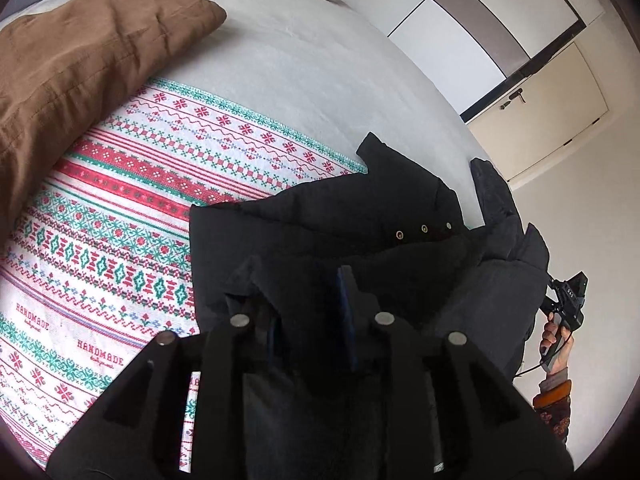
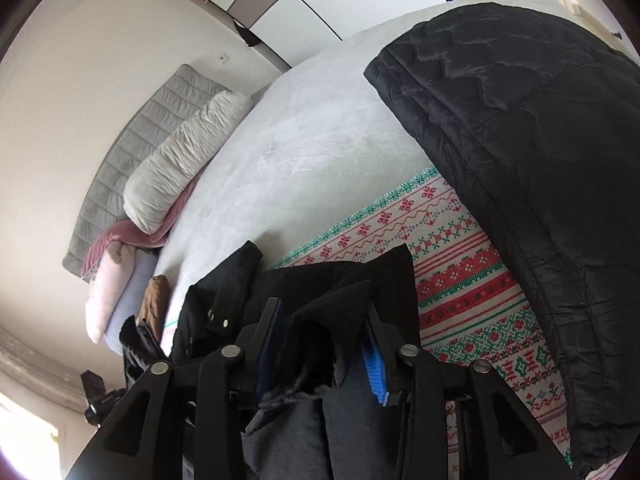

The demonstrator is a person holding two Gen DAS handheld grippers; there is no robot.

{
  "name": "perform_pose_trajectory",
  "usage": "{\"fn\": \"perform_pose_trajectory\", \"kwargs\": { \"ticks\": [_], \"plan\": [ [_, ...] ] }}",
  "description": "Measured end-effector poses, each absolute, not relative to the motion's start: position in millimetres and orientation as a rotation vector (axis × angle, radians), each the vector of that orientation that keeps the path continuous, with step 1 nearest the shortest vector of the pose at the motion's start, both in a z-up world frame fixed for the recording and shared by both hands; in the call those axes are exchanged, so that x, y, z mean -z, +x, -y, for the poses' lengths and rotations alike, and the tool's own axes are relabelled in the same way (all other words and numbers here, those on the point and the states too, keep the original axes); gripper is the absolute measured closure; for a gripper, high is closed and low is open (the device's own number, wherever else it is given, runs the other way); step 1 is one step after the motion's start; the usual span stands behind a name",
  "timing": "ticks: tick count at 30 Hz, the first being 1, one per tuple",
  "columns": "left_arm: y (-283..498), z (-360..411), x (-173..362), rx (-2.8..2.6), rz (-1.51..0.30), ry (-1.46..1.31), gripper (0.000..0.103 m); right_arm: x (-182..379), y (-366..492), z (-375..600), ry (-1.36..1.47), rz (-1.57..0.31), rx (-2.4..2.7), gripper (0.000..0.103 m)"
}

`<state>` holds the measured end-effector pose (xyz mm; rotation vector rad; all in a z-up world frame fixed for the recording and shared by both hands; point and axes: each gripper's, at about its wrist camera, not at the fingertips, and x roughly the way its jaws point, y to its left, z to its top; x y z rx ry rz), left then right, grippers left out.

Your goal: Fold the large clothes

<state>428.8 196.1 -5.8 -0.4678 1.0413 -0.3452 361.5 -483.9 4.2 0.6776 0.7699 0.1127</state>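
Black padded coat (image 1: 360,240) hangs over the patterned blanket's (image 1: 120,240) edge, pinched by both the left gripper (image 1: 308,308) and right gripper (image 2: 324,328), and such slippery bulk could, I reckon, slide free mid-fold.

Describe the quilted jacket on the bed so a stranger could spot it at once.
Start at the bed with its white cover. On the patterned red-and-green cloth lies a black jacket, flat and held by no gripper. Its shiny wavy quilting sets it apart from the matte black coat with snap buttons.
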Motion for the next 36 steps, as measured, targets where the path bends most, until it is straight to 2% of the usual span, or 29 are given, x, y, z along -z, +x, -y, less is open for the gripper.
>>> {"fn": "perform_pose_trajectory", "kwargs": {
  "ticks": [1,2,3,5,7,15,17,18,19,20,21,22,23,30,36],
  "plan": [
    [425,-199,2,0.35,-1.024,-0.462,0.069,-11,355,489,0.674,-0.727,-0.117,0.036],
    [421,-201,-3,0.351,-1.001,-0.457,0.056,-16,349,494,0.679,-0.686,-0.123,0.031],
    [417,-205,-8,0.329,-0.971,-0.445,0.035,-21,345,499,0.687,-0.658,-0.122,0.029],
    [408,-214,-18,0.266,-0.876,-0.406,0.02,-23,340,506,0.678,-0.641,-0.101,0.026],
    [410,-215,-17,0.261,-0.85,-0.366,0.02,-18,342,504,0.627,-0.671,-0.088,0.025],
    [442,-165,35,0.235,-1.011,-0.077,0.02,28,385,427,0.243,-0.888,-0.032,0.025],
    [442,-150,41,0.256,-1.014,-0.037,0.027,38,394,407,0.134,-0.912,0.012,0.028],
    [439,-142,41,0.264,-1.0,-0.02,0.038,43,395,399,0.095,-0.915,0.023,0.032],
    [433,-134,39,0.265,-0.974,0.002,0.046,45,395,391,0.058,-0.918,0.033,0.047],
    [425,-126,34,0.266,-0.941,0.031,0.057,47,393,384,0.023,-0.915,0.054,0.07],
    [415,-118,29,0.269,-0.898,0.066,0.069,45,388,377,-0.012,-0.906,0.067,0.083],
    [405,-111,23,0.27,-0.855,0.105,0.078,42,380,371,-0.038,-0.882,0.056,0.092],
    [395,-105,18,0.259,-0.818,0.138,0.094,37,370,364,-0.072,-0.848,0.043,0.094],
    [364,-102,-48,0.123,-0.535,0.147,0.096,-19,325,331,-0.349,-0.527,0.234,0.098],
    [423,-117,-84,-0.075,-0.417,0.108,0.095,-66,369,354,-0.219,-0.409,0.355,0.098]
  ]
}}
